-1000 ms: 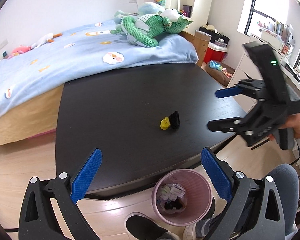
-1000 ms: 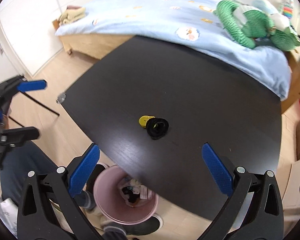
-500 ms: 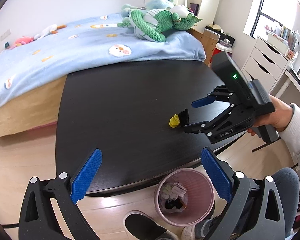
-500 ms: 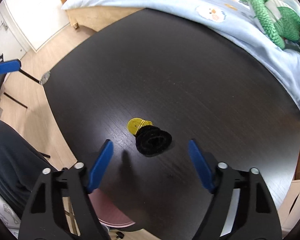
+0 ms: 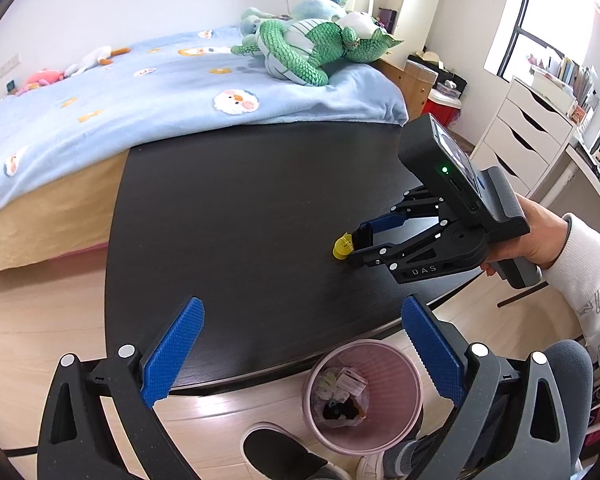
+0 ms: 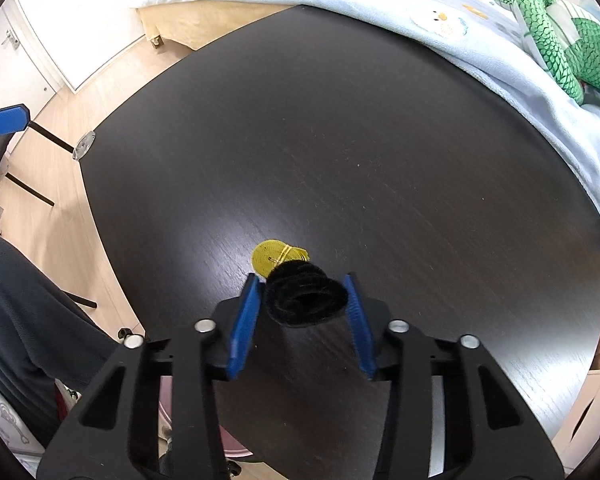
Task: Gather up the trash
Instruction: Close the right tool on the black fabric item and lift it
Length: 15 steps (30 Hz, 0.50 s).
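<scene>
A black fuzzy roll point(image 6: 306, 294) with a yellow disc point(image 6: 274, 260) stuck to its far end lies on the black table point(image 6: 340, 140). My right gripper point(image 6: 302, 300) has its blue pads closed against both sides of the black roll at table level. In the left wrist view the right gripper point(image 5: 360, 242) sits low on the table with the yellow disc point(image 5: 343, 246) at its tip. My left gripper point(image 5: 300, 354) is open and empty, above the table's near edge. A pink trash bin point(image 5: 364, 396) with wrappers stands on the floor below that edge.
A bed with a blue blanket point(image 5: 140, 92) and a green plush toy point(image 5: 312, 48) borders the table's far side. White drawers point(image 5: 528, 132) stand at the right. The person's legs and shoe point(image 5: 284, 456) are beside the bin.
My right gripper came down to the table and closed its jaws from wide open onto the black roll. My left gripper stayed open and drifted slightly.
</scene>
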Available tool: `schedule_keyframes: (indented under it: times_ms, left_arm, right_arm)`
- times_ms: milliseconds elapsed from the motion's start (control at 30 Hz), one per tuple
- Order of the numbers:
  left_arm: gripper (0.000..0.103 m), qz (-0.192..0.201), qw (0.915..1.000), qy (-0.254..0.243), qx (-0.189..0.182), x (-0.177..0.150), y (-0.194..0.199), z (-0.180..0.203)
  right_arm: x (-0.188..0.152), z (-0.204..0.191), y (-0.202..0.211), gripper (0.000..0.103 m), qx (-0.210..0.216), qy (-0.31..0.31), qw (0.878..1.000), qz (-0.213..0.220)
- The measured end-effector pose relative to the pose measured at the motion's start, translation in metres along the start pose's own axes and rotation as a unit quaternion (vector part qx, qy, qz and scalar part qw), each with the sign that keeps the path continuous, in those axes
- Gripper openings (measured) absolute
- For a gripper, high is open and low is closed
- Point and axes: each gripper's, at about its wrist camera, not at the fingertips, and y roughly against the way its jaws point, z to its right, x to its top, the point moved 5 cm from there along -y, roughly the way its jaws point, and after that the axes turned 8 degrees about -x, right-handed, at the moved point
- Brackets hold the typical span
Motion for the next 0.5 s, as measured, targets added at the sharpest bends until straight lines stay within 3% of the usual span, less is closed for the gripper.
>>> schedule_keyframes:
  times_ms: [167,500]
  left_arm:
    - [0.095,-0.001,1.0000,-0.004,-0.001,0.002,-0.001,0.003]
    - [0.095,0.000,0.9996,-0.028,-0.002,0.014,-0.008,0.012]
  right_arm:
    - [-0.004,0.001,0.007,0.034,-0.007,-0.008,1.000,0.002]
    - [-0.016,0.011,0.044,0.034,-0.015,-0.085,0.996,0.025]
